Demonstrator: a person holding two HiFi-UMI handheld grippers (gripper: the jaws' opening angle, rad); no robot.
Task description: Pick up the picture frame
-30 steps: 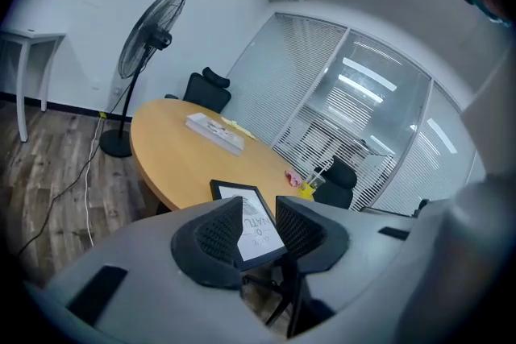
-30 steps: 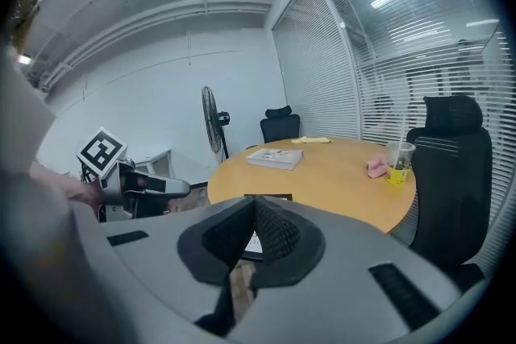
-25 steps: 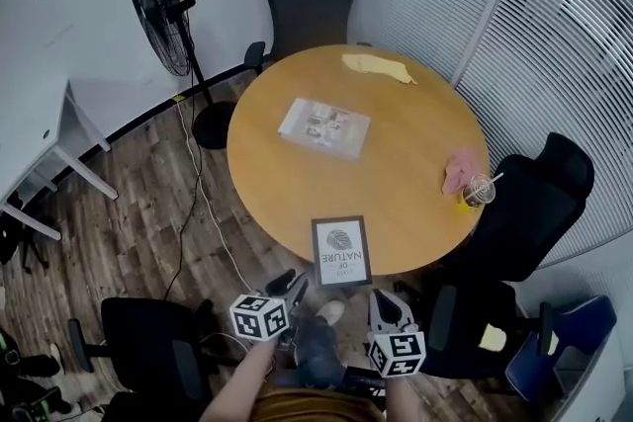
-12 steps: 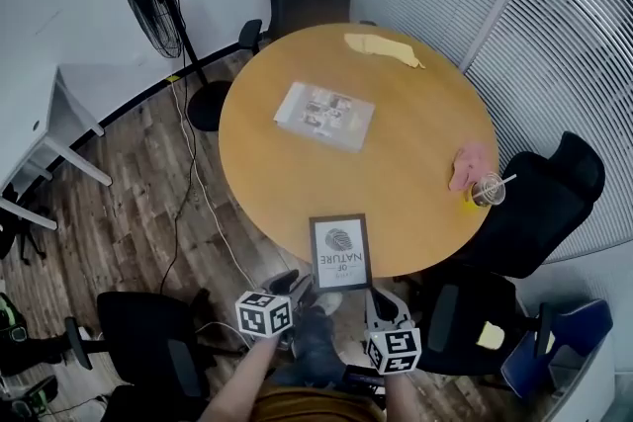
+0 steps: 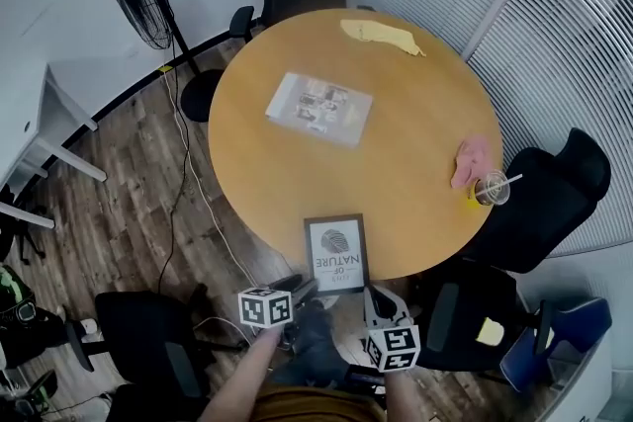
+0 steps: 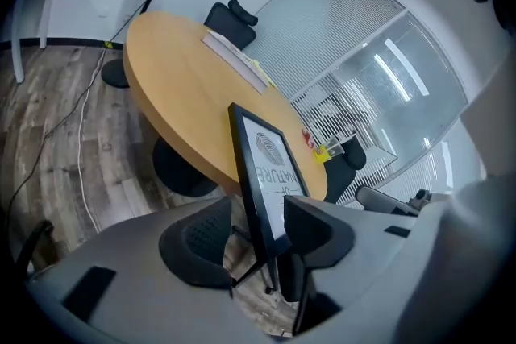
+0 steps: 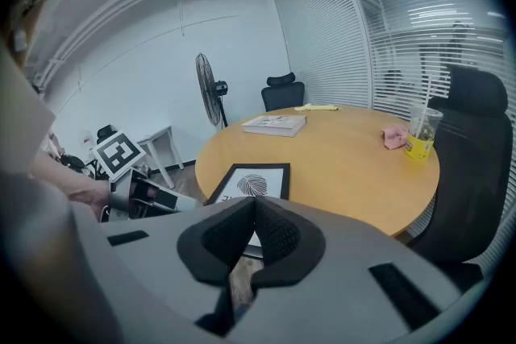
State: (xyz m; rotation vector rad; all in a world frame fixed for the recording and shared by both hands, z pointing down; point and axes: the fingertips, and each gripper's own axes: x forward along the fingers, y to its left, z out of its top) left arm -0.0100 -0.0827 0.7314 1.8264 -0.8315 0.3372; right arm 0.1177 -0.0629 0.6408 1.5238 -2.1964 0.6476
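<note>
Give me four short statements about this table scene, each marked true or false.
1. The picture frame lies at the table's near edge. True.
2. The cup has no straw. False: a straw sticks out of it.
3. The right gripper's jaws are together. True.
4. The pink cloth lies across the table from the cup. False: it lies right beside the cup.

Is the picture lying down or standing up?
Lying down: the picture frame rests flat on the round table, face up, its near end poking past the edge.
</note>
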